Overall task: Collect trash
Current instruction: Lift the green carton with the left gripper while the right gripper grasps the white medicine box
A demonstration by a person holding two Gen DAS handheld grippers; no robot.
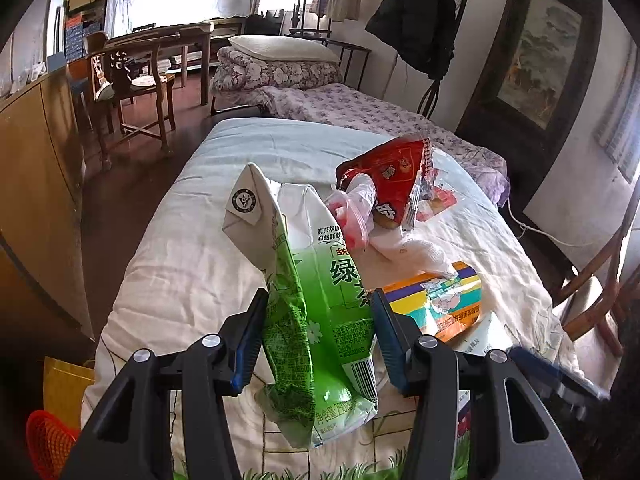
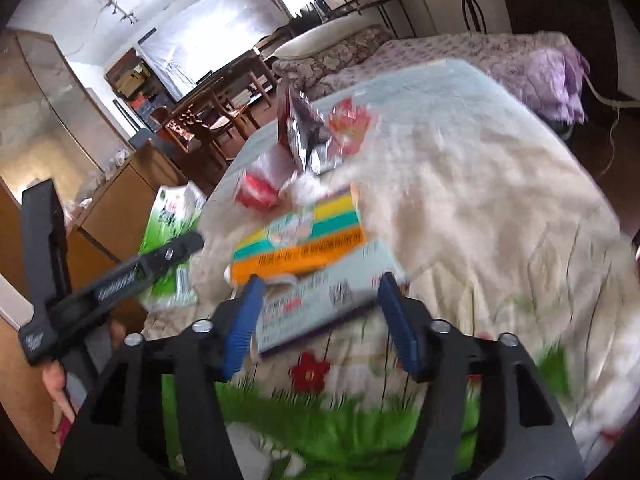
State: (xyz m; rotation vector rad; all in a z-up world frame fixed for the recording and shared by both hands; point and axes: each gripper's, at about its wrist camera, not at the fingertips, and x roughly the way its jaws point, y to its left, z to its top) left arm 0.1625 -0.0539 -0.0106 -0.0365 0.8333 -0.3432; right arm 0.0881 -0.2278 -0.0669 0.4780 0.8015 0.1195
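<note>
My left gripper [image 1: 316, 320] is shut on a crumpled green-and-white tea carton [image 1: 316, 280], held upright above the bed; in the right wrist view that carton [image 2: 172, 216] shows at the left behind the left gripper's finger [image 2: 176, 252]. A flat colourful box [image 1: 436, 300] lies on the quilt. My right gripper [image 2: 320, 300] is open, its blue pads either side of the near edge of the box [image 2: 304, 240] without pressing it; this view is blurred. Further back lie a red snack bag [image 1: 392, 168] [image 2: 304, 132], a pink plastic wrapper [image 1: 348, 216] [image 2: 258, 192] and white tissue [image 1: 416, 252] [image 2: 304, 190].
The trash lies on a bed with a white flower-print quilt [image 1: 192, 264]. A yellow bag [image 1: 64, 392] and a red mesh basket [image 1: 48, 440] stand on the floor at its near left corner. A wooden cabinet [image 1: 36, 184] lines the left; a wooden chair [image 1: 600, 292] stands right.
</note>
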